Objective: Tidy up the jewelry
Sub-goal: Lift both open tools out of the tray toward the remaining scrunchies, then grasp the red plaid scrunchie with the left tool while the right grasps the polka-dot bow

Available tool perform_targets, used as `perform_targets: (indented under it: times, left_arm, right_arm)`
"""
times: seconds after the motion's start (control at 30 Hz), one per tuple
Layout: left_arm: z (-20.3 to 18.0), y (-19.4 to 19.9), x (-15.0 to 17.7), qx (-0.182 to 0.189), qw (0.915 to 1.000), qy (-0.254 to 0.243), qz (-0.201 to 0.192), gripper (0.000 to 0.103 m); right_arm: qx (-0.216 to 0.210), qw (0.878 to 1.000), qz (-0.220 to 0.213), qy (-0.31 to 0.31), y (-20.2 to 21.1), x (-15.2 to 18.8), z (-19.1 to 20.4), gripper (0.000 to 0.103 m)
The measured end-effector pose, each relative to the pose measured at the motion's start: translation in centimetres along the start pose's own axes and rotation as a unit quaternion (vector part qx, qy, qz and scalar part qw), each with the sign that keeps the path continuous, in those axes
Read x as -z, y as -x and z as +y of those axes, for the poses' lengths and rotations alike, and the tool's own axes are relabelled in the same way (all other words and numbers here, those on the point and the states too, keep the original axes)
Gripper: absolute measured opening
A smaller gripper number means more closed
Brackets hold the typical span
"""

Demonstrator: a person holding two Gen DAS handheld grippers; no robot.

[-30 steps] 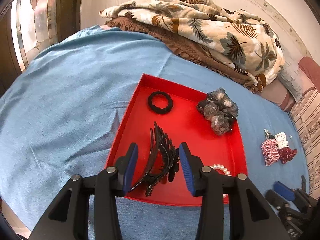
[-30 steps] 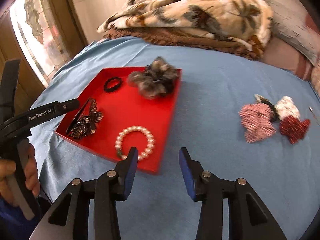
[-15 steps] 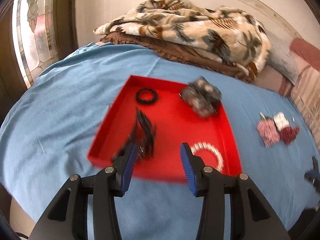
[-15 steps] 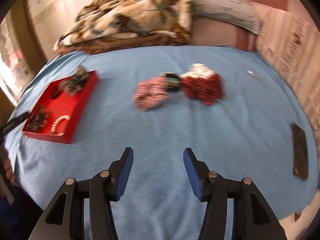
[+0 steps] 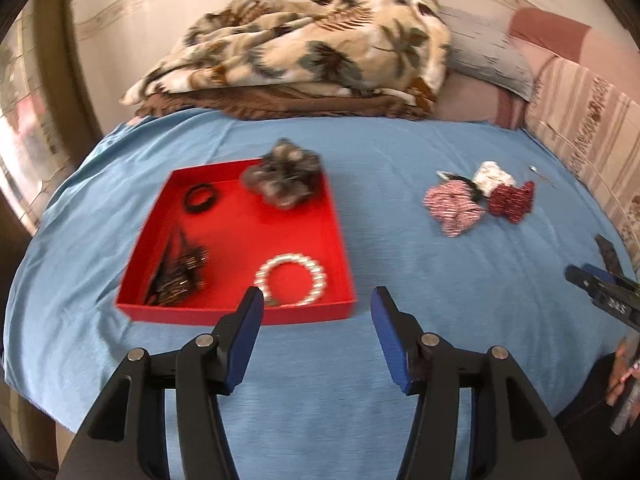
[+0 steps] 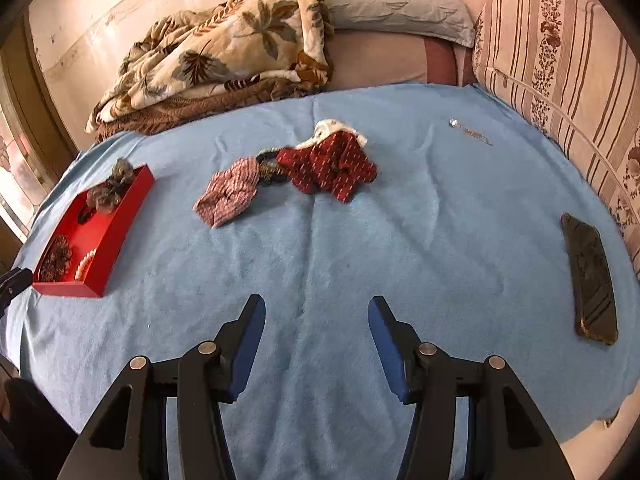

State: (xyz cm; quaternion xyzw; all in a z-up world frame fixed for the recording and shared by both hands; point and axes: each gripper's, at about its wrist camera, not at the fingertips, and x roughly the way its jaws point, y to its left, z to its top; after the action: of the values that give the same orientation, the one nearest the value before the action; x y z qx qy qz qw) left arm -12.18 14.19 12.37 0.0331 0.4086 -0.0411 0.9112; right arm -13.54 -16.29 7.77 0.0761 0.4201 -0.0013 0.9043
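Note:
A red tray (image 5: pixel 340 236) (image 6: pixel 120 220) lies on the blue bedspread and holds a black hair claw (image 5: pixel 176 268), a pearl bracelet (image 5: pixel 291 279), a black hair tie (image 5: pixel 200 197) and a grey scrunchie (image 5: pixel 282 174). A pink checked scrunchie (image 6: pixel 228 194) (image 5: pixel 452 204), a dark red scrunchie (image 6: pixel 328 166) (image 5: pixel 512 200), a white one (image 5: pixel 493 171) and a black tie (image 6: pixel 266 168) lie together on the spread. A thin silver pin (image 6: pixel 470 130) lies farther right. My left gripper (image 5: pixel 316 320) is open and empty just in front of the tray. My right gripper (image 6: pixel 316 326) is open and empty over bare spread.
A folded leaf-print blanket (image 5: pixel 304 52) and a grey pillow (image 6: pixel 392 0) lie at the back of the bed. A striped cushion (image 6: pixel 560 64) runs along the right. A dark phone (image 6: pixel 590 276) lies at the right near the bed's edge.
My left gripper has let go of the black hair claw, which now lies in the tray, and pulled back. My right gripper has swung right, away from the tray, toward the scrunchies.

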Motion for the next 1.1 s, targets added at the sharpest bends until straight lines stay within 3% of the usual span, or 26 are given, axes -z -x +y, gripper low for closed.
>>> perform_targets:
  times: [0.13, 0.3, 0.4, 0.6, 0.87, 1.1]
  left_arm:
    - [-2.7, -0.2, -1.0, 0.008, 0.9998, -0.02, 0.0, 0.057]
    - [-5.4, -2.1, -2.4, 0.038, 0.9988, -0.01, 0.028, 0.057]
    - [-6.8, -4.0, -3.9, 0.04, 0.9986, -0.007, 0.034, 0.057]
    - [-9.1, -9.6, -6.8, 0.05, 0.9966, 0.015, 0.064, 0.057]
    - [-12.9, -16.7, -9.4, 0.062, 0.994, -0.001, 0.091, 0.057]
    - [-14.1, -19.5, -9.9, 0.058, 0.9925, -0.019, 0.106, 0.057]
  right_arm:
    - [-0.011, 1.0, -0.016, -0.011, -0.7, -2.4, -1.4, 0.065]
    - [-0.019, 0.999, -0.042, -0.024, -3.2, -7.4, -3.4, 0.065]
    - [-0.046, 0.996, -0.06, -0.051, -4.9, -9.0, -4.8, 0.065]
    - [-0.14, 0.982, -0.03, -0.12, -7.9, -9.2, -7.3, 0.067]
    - [-0.15, 0.981, -0.017, -0.122, -9.4, -9.2, -7.2, 0.071]
    - [-0.153, 0.98, 0.004, -0.13, -11.1, -9.1, -6.9, 0.071]
